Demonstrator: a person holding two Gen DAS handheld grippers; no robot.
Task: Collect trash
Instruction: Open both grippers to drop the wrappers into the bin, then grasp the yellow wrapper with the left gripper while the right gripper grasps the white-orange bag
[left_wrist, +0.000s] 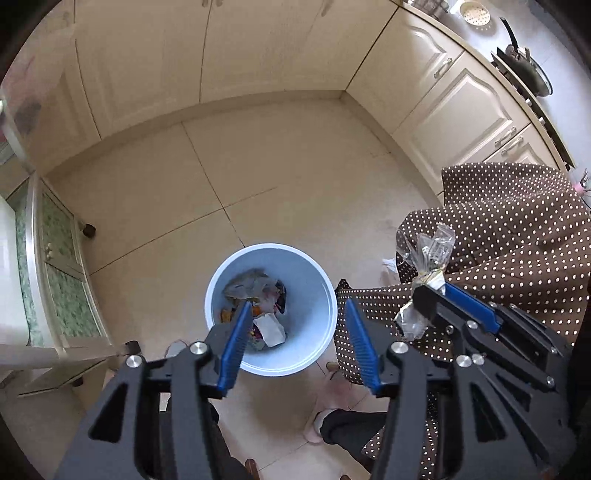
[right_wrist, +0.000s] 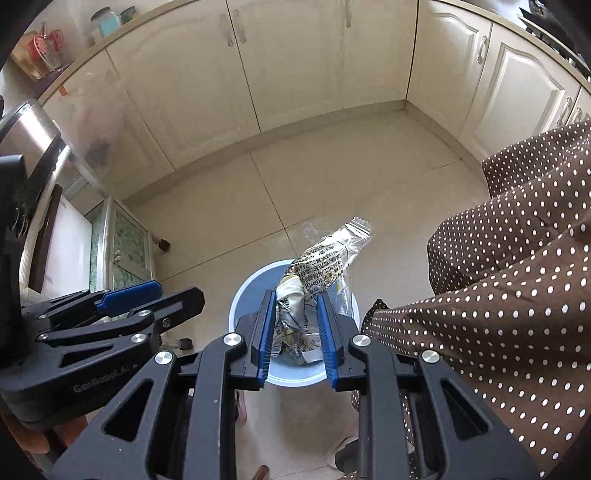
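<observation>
1. Bin: pale blue round waste bin, standing upright on the tiled kitchen floor. Landmark for all entries below. Already holds mixed litter: crumpled paper, a grey wrapper, coloured scraps.
2. Left gripper: hangs above the bin, pointing steeply down into it. Jaws stand wide apart with nothing between them; only the bin's contents show through the gap.
3. Right gripper: above the bin's rim, on the side nearer the tablecloth. Jaws narrow, clamped on the wrapper.
4. Wrapper: crinkled clear plastic snack wrapper with printed text. Lower end pinched between the right pads; upper end sticks out past the fingertips, over the bin's far rim. From the left wrist view it appears beside the bin rather than squarely over the opening.
5. Tablecloth: brown with white dots, draped just beside the bin on the right gripper's side.
6. Cabinets: cream doors beyond the bin, well apart from it.
7. Step in hand, judged: the left gripper looks to have finished its drop; the right one's piece is not yet in.
8. Next move, judged: centre the right gripper over the bin's mouth, clear of the tablecloth, then spread the jaws. Light, stiff film may cling to a pad or drift past the rim.
</observation>
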